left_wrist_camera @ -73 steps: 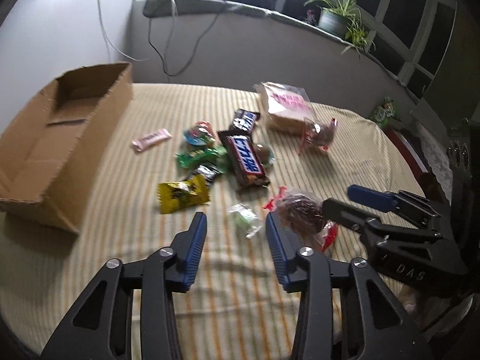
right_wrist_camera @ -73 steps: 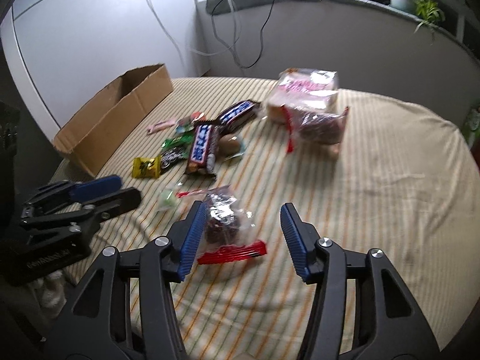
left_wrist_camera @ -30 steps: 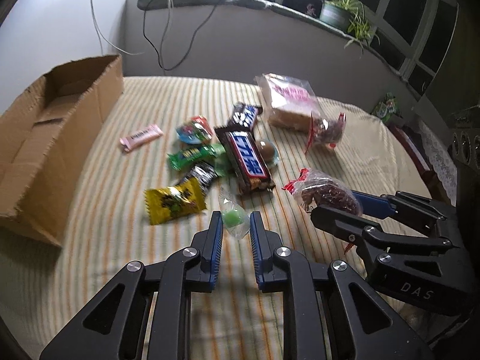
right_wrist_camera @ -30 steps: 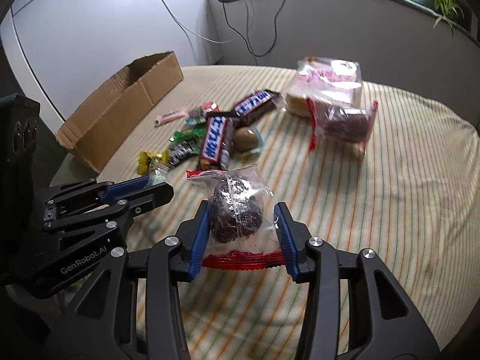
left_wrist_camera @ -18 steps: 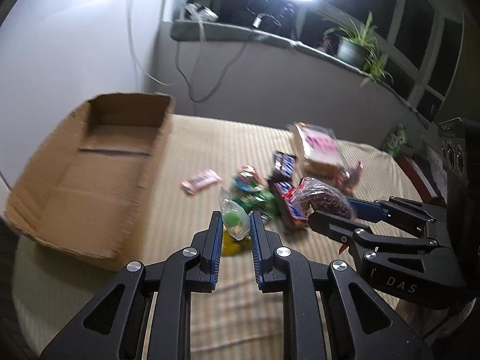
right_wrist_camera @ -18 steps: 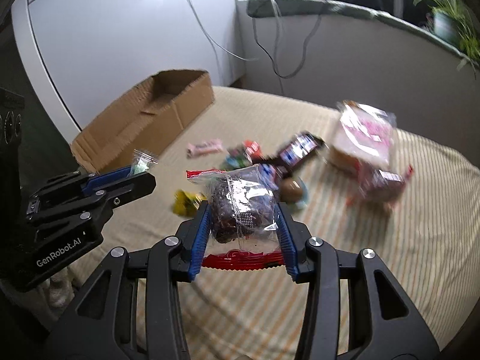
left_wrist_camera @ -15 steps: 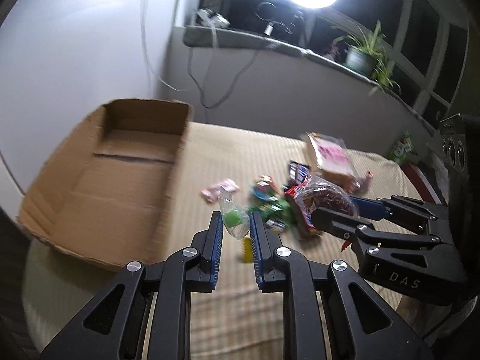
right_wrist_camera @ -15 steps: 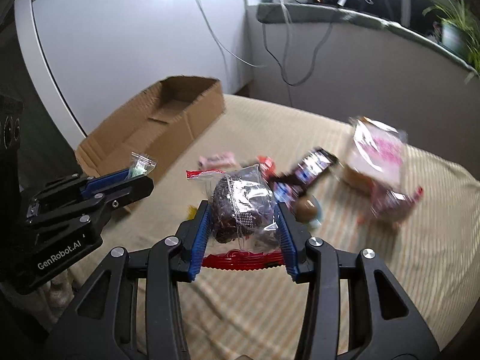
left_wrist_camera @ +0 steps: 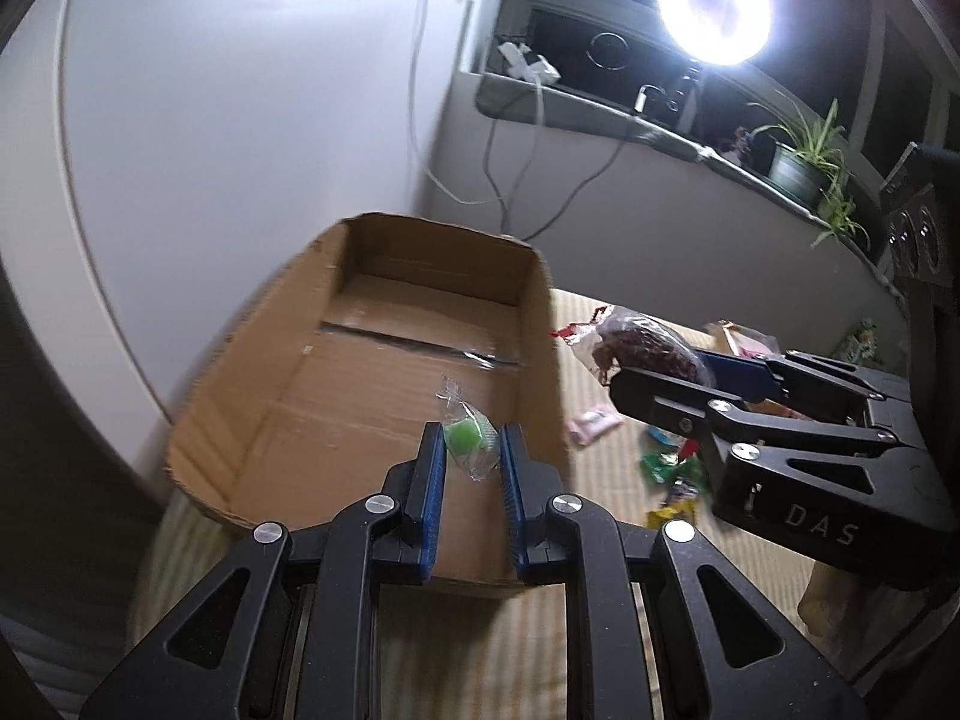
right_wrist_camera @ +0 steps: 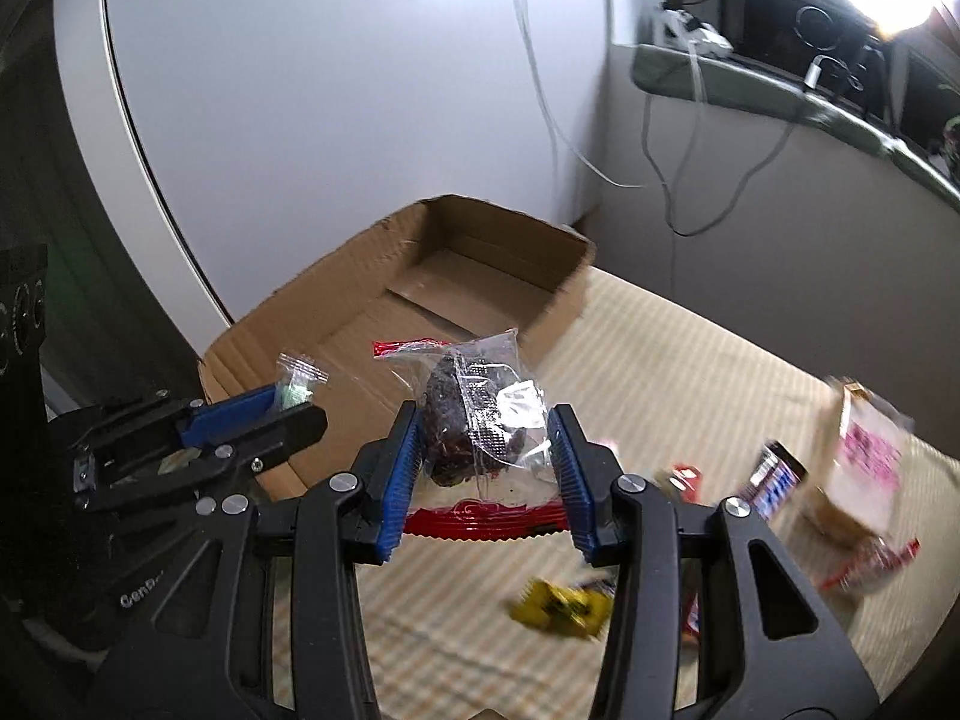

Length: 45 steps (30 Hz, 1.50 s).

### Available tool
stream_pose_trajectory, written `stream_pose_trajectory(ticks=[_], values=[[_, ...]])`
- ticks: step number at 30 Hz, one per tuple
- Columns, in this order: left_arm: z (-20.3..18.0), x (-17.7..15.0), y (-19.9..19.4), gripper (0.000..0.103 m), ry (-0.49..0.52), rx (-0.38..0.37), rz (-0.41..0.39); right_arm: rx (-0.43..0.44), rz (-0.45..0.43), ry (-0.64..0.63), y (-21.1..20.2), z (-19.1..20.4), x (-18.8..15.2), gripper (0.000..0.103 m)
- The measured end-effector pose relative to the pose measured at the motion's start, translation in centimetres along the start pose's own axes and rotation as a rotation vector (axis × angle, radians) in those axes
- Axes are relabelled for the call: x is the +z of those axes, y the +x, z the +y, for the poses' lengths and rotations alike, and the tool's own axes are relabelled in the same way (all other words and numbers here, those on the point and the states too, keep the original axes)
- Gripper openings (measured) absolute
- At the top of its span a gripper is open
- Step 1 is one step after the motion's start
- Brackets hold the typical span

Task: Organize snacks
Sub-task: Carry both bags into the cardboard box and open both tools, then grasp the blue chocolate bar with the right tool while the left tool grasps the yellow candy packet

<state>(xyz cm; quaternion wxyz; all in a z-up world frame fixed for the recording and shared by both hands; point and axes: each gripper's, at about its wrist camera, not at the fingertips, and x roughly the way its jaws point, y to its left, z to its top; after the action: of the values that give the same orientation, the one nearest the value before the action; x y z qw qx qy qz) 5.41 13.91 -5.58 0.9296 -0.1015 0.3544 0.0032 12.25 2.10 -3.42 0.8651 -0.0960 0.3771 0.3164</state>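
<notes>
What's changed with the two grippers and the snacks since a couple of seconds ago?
The left gripper closed on the green candy, the right gripper on the dark pastry. Both lifted their snacks off the table and carried them to the box. The other snacks stayed on the cloth.

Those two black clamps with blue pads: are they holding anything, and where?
Left gripper pinches a small clear-wrapped green candy across its middle. Right gripper squeezes a clear, red-edged packet of dark cake by its sides.
</notes>
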Motion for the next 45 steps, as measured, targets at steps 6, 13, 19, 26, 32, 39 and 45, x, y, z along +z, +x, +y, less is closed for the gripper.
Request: stream_pose_trajectory(ticks=[6,13,19,26,32,39,45], values=[[1.9,0.0,0.1,0.016,-0.026,0.015,0.003,0.021,0.015,-0.031,1.8,1.9,1.0,0.045],[2.9,-0.3,0.4,0.016,-0.045,0.014,0.011,0.027,0.046,-0.053,3.9,3.1,1.4,0.045],[3.7,-0.2,0.7,0.017,-0.060,0.014,0.018,0.027,0.054,-0.062,4.4,3.3,1.2,0.045],[3.7,-0.3,0.6,0.017,-0.062,0.026,0.017,0.024,0.056,-0.063,4.3,3.3,1.1,0.047],[3.5,-0.1,0.7,0.029,-0.055,0.030,0.022,0.014,0.046,-0.052,3.8,3.0,0.9,0.049],[3.2,-0.2,0.2,0.037,-0.063,0.033,0.012,0.008,0.036,-0.020,2.7,1.7,0.6,0.050],[2.0,-0.4,-0.3,0.037,-0.052,0.019,0.006,-0.003,0.026,-0.001,1.5,0.4,-0.1,0.050]])
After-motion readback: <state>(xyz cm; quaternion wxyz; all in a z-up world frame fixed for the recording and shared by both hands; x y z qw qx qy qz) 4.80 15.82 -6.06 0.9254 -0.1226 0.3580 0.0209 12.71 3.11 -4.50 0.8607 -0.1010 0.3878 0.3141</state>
